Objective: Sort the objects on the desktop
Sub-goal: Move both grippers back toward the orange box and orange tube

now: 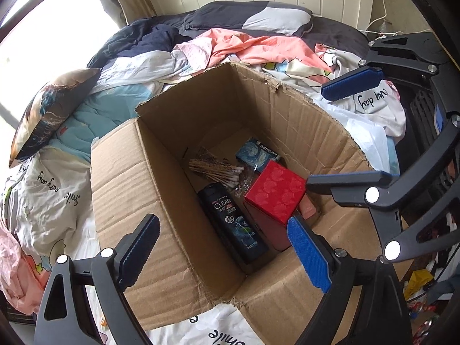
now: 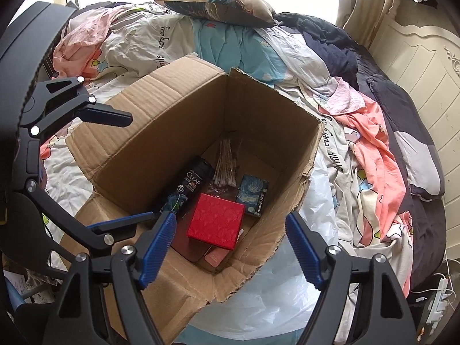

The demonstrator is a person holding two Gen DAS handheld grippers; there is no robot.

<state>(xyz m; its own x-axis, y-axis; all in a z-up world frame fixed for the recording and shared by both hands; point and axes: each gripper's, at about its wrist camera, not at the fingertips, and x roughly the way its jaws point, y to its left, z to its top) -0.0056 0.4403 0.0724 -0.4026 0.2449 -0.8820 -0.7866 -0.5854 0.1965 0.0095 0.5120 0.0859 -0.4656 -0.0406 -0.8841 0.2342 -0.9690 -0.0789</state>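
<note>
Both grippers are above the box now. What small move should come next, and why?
Probably lift both away from the cardboard box. The left hand-held gripper and right hand-held gripper are open and empty, and the red box and shampoo bottle already lie inside, so nothing here needs holding.

A brown corrugated cardboard box [image 1: 161,201] holds a red shell-patterned square box [image 1: 275,194], a black shampoo bottle [image 1: 234,225] with white lettering, and a blue swirl-painted small carton [image 1: 257,155]. Blue ribbed pads [image 2: 158,248] line black gripper fingers.

A small pink flat object [image 2: 215,258] is largely hidden beneath the square red patterned box [image 2: 216,224]; the small print on the black shampoo bottle [image 1: 233,224] cannot be read.
</note>
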